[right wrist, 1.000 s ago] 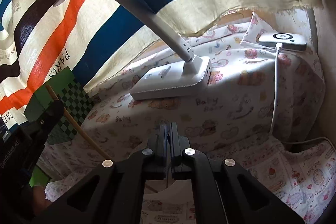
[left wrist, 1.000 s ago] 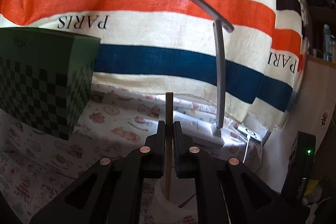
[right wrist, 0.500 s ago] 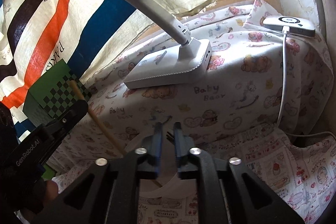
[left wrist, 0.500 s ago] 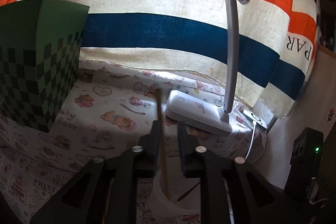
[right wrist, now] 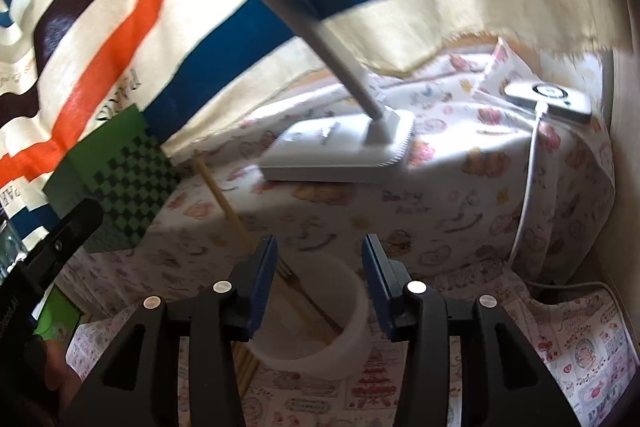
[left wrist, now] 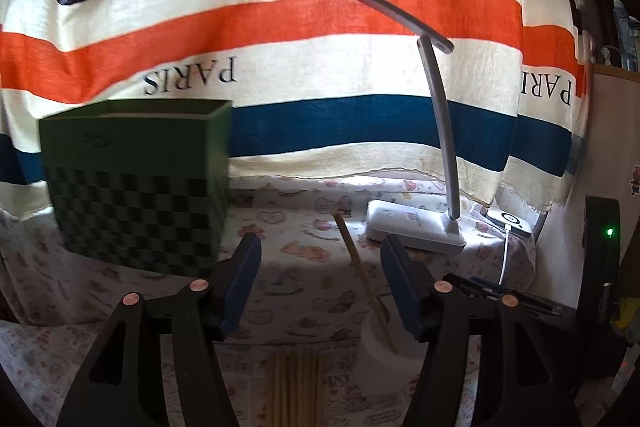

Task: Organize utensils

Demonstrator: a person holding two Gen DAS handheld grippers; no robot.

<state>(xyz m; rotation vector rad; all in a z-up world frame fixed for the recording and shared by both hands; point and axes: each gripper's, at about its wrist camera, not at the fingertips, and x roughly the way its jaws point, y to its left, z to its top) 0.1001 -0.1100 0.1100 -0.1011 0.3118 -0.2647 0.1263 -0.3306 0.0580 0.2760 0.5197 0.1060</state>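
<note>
A white cup [right wrist: 320, 323] stands on the patterned cloth below my right gripper [right wrist: 318, 267], which is open and empty. A wooden chopstick [right wrist: 224, 199] leans in the cup beside a thin metal fork [right wrist: 296, 287]. In the left wrist view the cup [left wrist: 380, 355] sits low right of centre with the chopstick [left wrist: 360, 275] leaning in it. My left gripper [left wrist: 320, 267] is open and empty around it, not touching. A bundle of wooden chopsticks [left wrist: 296, 387] lies flat on the cloth below my left gripper and shows left of the cup in the right wrist view [right wrist: 246, 367].
A green checkered box [left wrist: 140, 187] stands at the left. A white desk lamp [left wrist: 412, 231] with a grey arm stands behind the cup. A white charger puck [left wrist: 510, 221] with cable lies at the right. A striped cloth hangs behind. A black device [left wrist: 600, 267] stands at far right.
Both grippers have opened. My left gripper let go of the chopstick, which now leans in the cup; my right gripper let go of the thin utensil. Both pulled back.
</note>
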